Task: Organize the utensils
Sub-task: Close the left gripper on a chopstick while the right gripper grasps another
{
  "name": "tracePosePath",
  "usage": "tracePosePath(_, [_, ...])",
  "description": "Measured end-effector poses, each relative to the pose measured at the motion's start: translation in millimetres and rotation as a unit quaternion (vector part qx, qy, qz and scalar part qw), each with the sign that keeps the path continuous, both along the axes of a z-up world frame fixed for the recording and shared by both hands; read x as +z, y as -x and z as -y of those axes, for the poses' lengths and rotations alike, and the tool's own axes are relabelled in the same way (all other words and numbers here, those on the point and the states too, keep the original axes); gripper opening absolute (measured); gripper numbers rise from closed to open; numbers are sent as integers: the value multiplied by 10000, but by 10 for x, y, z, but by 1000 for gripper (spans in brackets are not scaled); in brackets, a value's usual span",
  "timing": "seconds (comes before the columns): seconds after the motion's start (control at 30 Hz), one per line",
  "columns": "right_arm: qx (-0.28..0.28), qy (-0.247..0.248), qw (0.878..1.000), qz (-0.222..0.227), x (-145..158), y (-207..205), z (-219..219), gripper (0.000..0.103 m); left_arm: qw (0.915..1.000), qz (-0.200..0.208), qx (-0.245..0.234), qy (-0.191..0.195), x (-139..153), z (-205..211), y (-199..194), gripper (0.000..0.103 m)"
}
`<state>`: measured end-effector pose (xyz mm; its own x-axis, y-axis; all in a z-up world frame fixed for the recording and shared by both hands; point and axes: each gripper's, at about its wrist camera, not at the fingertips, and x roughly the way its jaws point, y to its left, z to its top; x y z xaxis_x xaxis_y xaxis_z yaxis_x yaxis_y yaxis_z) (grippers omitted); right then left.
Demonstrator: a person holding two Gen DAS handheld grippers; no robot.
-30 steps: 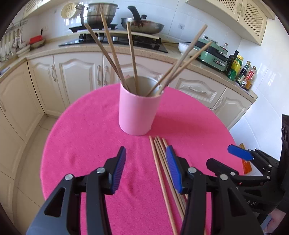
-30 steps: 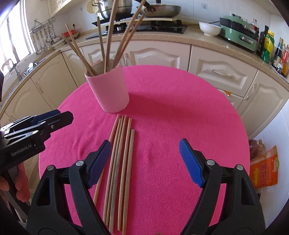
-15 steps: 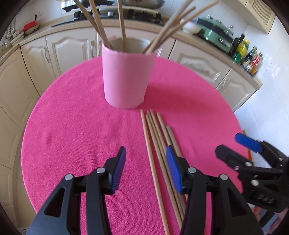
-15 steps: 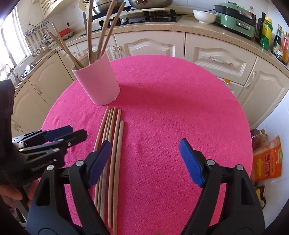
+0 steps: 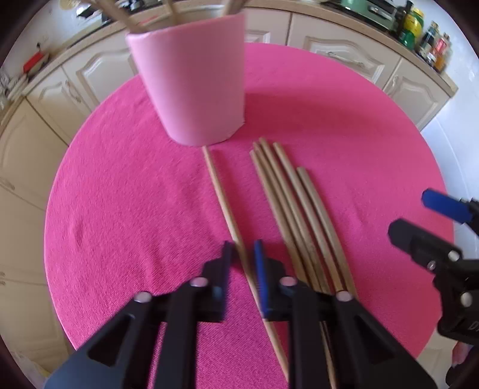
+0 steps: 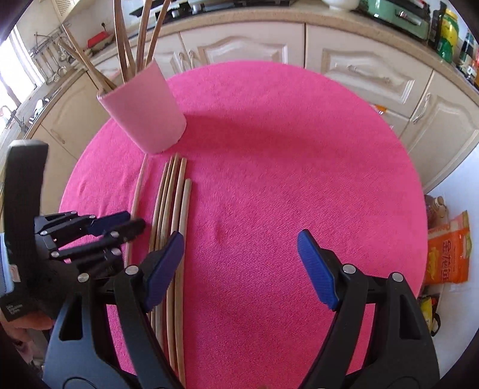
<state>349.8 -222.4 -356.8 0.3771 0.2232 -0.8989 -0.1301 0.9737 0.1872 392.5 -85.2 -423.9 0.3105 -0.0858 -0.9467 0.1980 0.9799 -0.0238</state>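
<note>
A pink cup (image 5: 194, 83) (image 6: 146, 110) holding several upright chopsticks stands at the back of the round pink table (image 5: 119, 194). One wooden chopstick (image 5: 220, 194) (image 6: 136, 197) lies apart from a bundle of several chopsticks (image 5: 296, 203) (image 6: 172, 203), its far tip at the cup's base. My left gripper (image 5: 242, 248) (image 6: 131, 221) points down over that single chopstick. Its jaws are closing with the chopstick between them, and thin gaps still show beside the pads. My right gripper (image 6: 239, 239) (image 5: 411, 214) stands open and holds nothing; its left finger hangs over the bundle.
Cream kitchen cabinets (image 6: 359, 68) ring the table, with bottles (image 6: 447, 30) and a green appliance (image 6: 398, 15) on the counter. Orange packets (image 6: 447, 248) lie on the floor at the right. Bare pink cloth (image 6: 299, 149) spreads right of the bundle.
My left gripper has sunk toward the table and its jaws have narrowed around the leftmost chopstick, which now lies farther from the bundle. The right gripper has dipped a little, still open.
</note>
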Motion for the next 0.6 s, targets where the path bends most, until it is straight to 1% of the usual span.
tracePosePath(0.1, [177,-4,9997,-194,-39,-22,-90,76,9994,-141,171,260,-7,-138,-7,6])
tracePosePath(0.13, [225,7,9994,-247,-49,-30,-118,73,9990,-179,239,345,-7,-186,-4,6])
tracePosePath(0.2, [311,68,9987,-393,-81,-58,-194,53,9984,-194,323,410,-3,-261,0,6])
tracePosePath(0.23, [352,72,9981,-500,-108,-78,-232,48,9980,-213,369,463,-8,-299,10,6])
tracePosePath(0.27, [396,40,9976,-570,-125,-96,-264,40,9976,-219,409,508,-8,-323,24,6])
tracePosePath(0.3, [433,68,9971,-618,-139,-110,-301,36,9974,-218,436,538,-1,-339,31,6])
tracePosePath(0.43, [586,90,9957,-714,-157,-120,-416,34,9958,-212,529,720,16,-423,70,6])
tracePosePath(0.53, [652,200,9946,-788,-184,-131,-501,30,9955,-183,535,763,35,-452,95,6])
tracePosePath(0.6, [629,304,9938,-868,-218,-139,-531,26,9953,-174,540,784,51,-466,120,6])
